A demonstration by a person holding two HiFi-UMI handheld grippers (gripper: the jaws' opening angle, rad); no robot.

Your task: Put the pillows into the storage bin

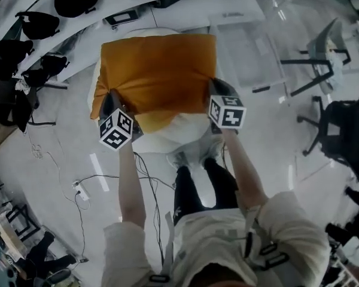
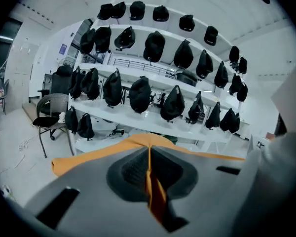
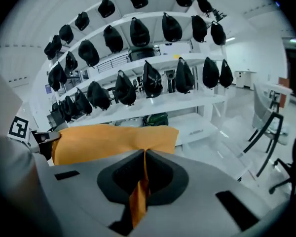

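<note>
Fingers (image 2: 130, 169) of the left gripper (image 2: 149, 154) are clenched on a thin fold of the orange pillow (image 2: 84, 158), the cloth pinched flat between the dark pads. From the head view the left gripper (image 1: 112, 98) grasps the pillow's (image 1: 155, 70) near left corner. The pillow hangs spread out in the air, above a white soft heap (image 1: 185, 133) on the floor (image 1: 66, 130). At its near right corner the right gripper (image 1: 210, 88) bites the edge. In the right gripper view the jaws of that gripper (image 3: 144, 158) are closed on an orange fold of the pillow (image 3: 113, 141). White shelves (image 3: 153, 63) hung with black bags (image 3: 152, 80) stand behind. Farther right, a clear box (image 1: 246, 46) sits on the floor, well apart from the pillow.
</note>
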